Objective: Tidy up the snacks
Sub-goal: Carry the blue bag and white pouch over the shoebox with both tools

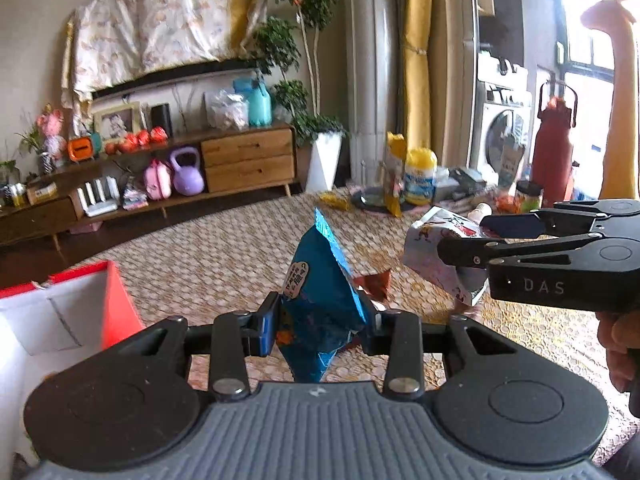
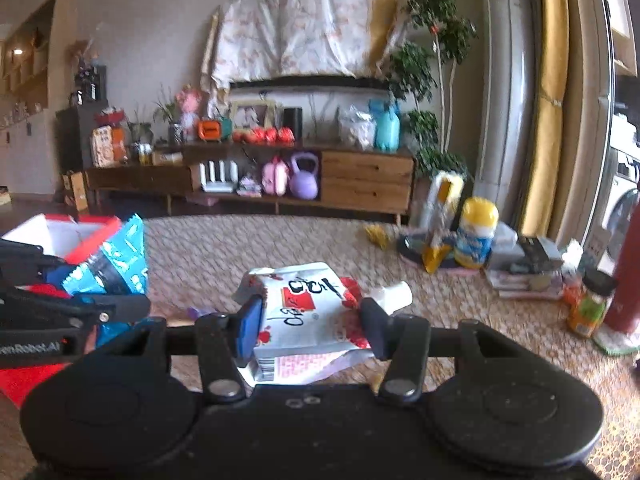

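The left gripper (image 1: 320,320) pinches the blue packet (image 1: 320,304), the right gripper (image 2: 312,328) clamps the white pouch (image 2: 308,316); either may slip before the red box (image 1: 80,304).

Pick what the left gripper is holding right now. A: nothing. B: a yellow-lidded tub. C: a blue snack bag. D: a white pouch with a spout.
C: the left gripper is shut on the blue snack bag, while the white pouch sits in the right gripper.
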Demonstrator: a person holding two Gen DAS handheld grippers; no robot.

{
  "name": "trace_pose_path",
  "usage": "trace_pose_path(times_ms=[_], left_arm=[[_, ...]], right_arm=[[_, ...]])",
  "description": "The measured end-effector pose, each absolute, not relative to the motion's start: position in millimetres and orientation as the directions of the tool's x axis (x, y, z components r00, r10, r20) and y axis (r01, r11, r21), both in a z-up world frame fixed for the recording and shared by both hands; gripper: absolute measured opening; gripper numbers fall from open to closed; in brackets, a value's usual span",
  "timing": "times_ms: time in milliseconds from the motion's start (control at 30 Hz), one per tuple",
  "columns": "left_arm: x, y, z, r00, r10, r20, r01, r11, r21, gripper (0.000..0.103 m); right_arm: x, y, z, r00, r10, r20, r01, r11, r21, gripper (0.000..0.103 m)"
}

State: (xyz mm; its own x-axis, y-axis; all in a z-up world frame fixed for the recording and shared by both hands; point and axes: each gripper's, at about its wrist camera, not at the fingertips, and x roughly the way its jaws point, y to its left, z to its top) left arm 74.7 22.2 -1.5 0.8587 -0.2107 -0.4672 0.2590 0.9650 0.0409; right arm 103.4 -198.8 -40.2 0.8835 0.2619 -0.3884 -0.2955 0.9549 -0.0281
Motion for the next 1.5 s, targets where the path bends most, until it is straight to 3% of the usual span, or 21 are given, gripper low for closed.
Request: trace_pose_path(times_ms=[333, 667, 1133, 1500], left_arm=[[38.4, 90.7, 32.5, 0.907, -0.123, -0.402, 0.144, 0.989, 0.024, 0.037], [21.1, 173.7, 44.5, 0.920, 0.007, -0.392, 0.003, 1.000, 0.023, 0.037], [69.5, 248.0, 15.0, 0.857, 0.044, -0.514, -0.047, 0.999, 0.006, 0.037], [116.0, 276.7, -15.3, 0.734, 0.063, -0.676, -0.099, 0.995, -0.014, 0.038]], right_arm=[[80.7, -141.1, 8.8, 0.873, 0.380, -0.305, -0.406, 0.913, -0.024, 0.052], [76.7, -52.4, 29.6, 0.810, 0.511, -0.288, -0.545, 0.837, -0.050, 0.052], [116.0, 36.3, 7.6, 0.724, 0.562, -0.401, -0.617, 0.787, -0.011, 0.052], [143.4, 80.3, -17.2, 0.667, 0.547, -0.506, -0.653, 0.756, -0.041, 0.052]])
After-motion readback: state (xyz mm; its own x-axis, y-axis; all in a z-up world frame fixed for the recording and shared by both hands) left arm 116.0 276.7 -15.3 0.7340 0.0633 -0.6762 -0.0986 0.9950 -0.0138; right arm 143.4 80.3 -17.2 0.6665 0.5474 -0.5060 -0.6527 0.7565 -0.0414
